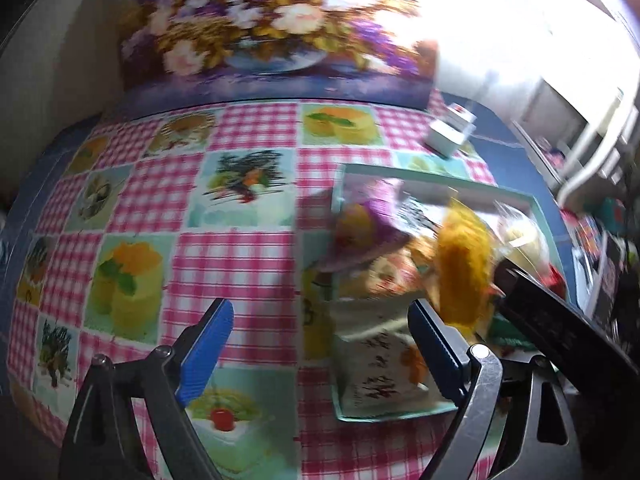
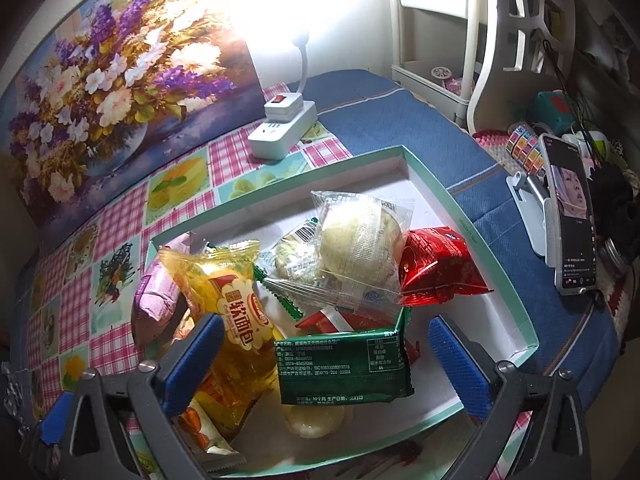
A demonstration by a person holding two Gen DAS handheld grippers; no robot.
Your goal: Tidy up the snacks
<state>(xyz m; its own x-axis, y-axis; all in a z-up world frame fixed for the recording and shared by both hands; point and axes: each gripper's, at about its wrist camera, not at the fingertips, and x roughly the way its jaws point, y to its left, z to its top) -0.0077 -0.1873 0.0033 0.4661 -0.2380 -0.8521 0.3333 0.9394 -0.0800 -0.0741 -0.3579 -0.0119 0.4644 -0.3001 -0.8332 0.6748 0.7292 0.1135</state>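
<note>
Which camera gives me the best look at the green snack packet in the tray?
The right wrist view. The green snack packet lies sharp and well lit there, printed side up, between the open fingers of the right gripper, inside the tray. The left wrist view is motion-blurred; only a green sliver shows behind the yellow packet.

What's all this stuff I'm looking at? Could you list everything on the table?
Shallow cardboard box with teal rim: one, white inside, on the tablecloth.
Yellow plastic bread packet: one, left in the box.
Green foil packet: one, front of the box.
Clear wrapped pale bun: one, middle of the box.
Red foil packet: one, right in the box.
Purple packet: one, over the box's left rim.
Pink checked tablecloth: one, with dessert pictures.
Flower painting: one, behind the table.
White power strip: one, beyond the box.
Smartphone on stand: one, right.
Left tool: blue pads, open, empty.
Right tool: blue pads, open, over the box.
</note>
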